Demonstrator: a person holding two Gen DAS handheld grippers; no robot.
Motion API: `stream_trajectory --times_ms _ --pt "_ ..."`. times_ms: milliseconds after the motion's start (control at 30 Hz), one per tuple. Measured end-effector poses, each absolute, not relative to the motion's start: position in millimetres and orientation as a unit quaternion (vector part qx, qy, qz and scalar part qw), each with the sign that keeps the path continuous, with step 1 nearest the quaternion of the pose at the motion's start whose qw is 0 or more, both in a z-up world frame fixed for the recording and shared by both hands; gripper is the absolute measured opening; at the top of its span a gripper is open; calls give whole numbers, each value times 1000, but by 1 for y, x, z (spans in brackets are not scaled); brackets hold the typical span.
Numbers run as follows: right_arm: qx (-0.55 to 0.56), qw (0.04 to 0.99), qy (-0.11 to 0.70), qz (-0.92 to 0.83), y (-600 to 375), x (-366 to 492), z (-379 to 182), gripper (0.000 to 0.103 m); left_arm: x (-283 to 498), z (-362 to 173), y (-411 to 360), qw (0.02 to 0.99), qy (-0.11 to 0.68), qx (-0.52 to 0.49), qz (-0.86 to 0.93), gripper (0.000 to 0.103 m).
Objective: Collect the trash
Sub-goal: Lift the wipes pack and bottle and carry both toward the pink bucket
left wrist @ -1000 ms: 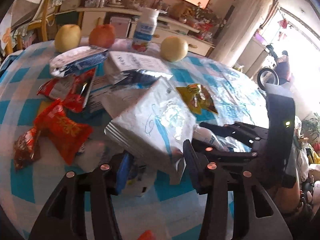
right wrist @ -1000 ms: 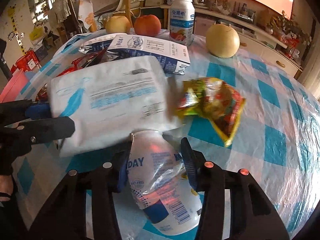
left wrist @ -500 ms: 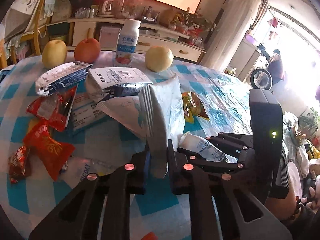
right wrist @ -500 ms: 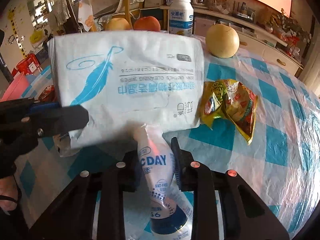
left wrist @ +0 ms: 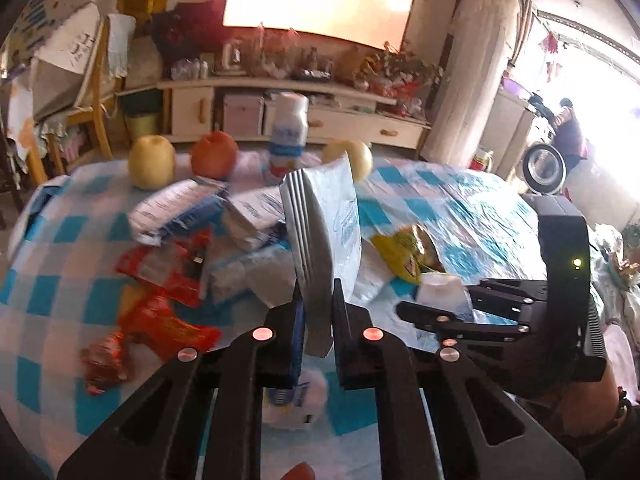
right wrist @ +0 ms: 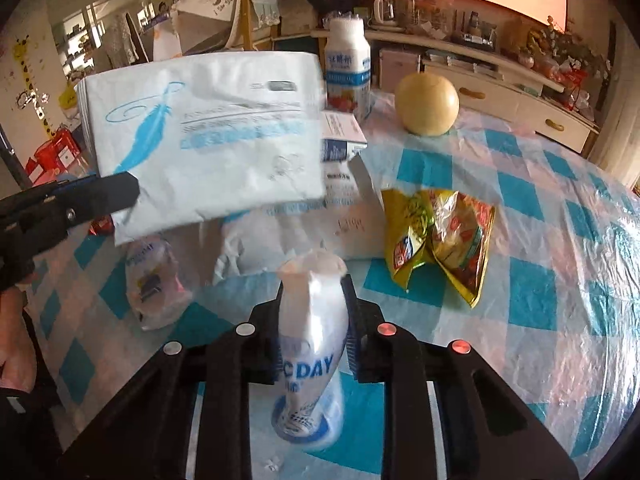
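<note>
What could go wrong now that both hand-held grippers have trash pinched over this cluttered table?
1. The left hand-held gripper grips the white wipes pack only at one corner; the floppy pack could slip free.
2. The raised pack hangs near the upright yogurt bottle and could knock it over.
3. The right hand-held gripper squeezes a crumpled plastic bottle that looks slick and might slide out.
</note>
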State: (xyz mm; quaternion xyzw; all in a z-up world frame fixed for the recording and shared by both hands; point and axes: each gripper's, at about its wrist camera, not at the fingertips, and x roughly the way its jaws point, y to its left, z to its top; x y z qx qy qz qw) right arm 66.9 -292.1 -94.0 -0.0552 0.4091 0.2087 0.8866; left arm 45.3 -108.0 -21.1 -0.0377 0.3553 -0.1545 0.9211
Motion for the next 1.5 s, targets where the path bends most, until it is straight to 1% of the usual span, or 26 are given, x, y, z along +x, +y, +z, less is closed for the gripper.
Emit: stream_trajectory --times_ms 233,600,933,1300,1500 --pt "-70 899 372 219 -271 48 -68 25 25 2 -74 935 330 -34 -124 13" --pt "-76 903 351 235 -240 43 -40 25 -2 34 -26 952 293 -32 -78 13" --pt "-96 906 320 260 -196 32 -1 25 -25 51 28 958 284 -41 -29 13" --pt "-118 900 286 306 -121 14 40 25 -57 77 102 963 261 -53 45 13" --pt "-135 889 267 345 -60 4 59 25 -76 86 161 961 252 -65 97 13"
